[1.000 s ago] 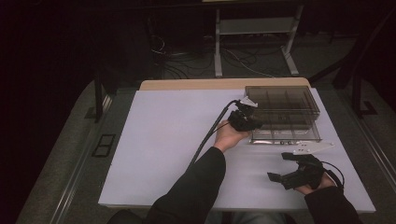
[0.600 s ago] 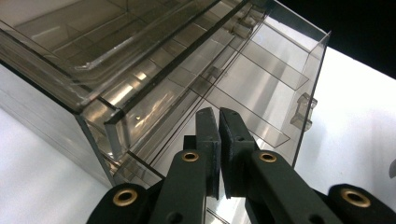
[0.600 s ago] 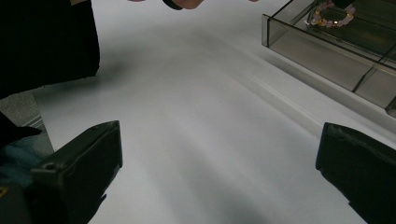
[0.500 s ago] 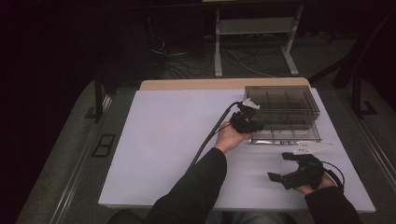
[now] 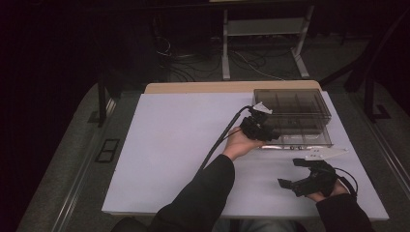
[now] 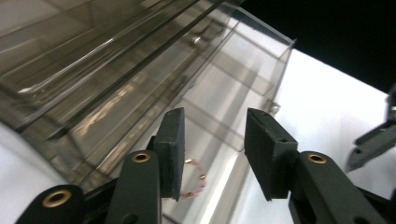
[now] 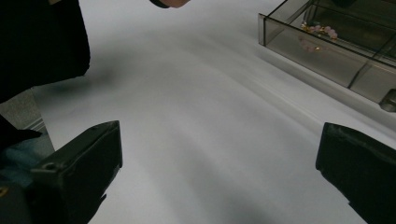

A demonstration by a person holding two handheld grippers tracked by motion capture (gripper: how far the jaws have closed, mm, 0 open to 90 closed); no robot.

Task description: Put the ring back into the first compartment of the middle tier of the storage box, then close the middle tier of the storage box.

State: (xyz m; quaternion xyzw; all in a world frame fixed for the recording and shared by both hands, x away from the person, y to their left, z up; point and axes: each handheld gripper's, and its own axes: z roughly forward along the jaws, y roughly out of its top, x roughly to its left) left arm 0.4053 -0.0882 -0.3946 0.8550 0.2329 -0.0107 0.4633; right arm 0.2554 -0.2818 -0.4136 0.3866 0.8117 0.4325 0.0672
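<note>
L gripper [image 6: 212,154] jaws just opened; pink-and-gold bead bracelet [image 6: 196,179] lay below them in smoky clear plastic compartment box [image 5: 295,116]: drop judged done. R gripper [image 5: 297,171] wide, empty.

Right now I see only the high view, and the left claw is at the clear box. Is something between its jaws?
Observer: No. In the left gripper view the left claw has just been opening; nothing is in it.
Operator: What is inside the box?
Observer: A pink bead bracelet with gold beads lies in the clear box, beyond the claw.
Operator: And the right claw?
Observer: The right claw is wide open, holding nothing.
</note>
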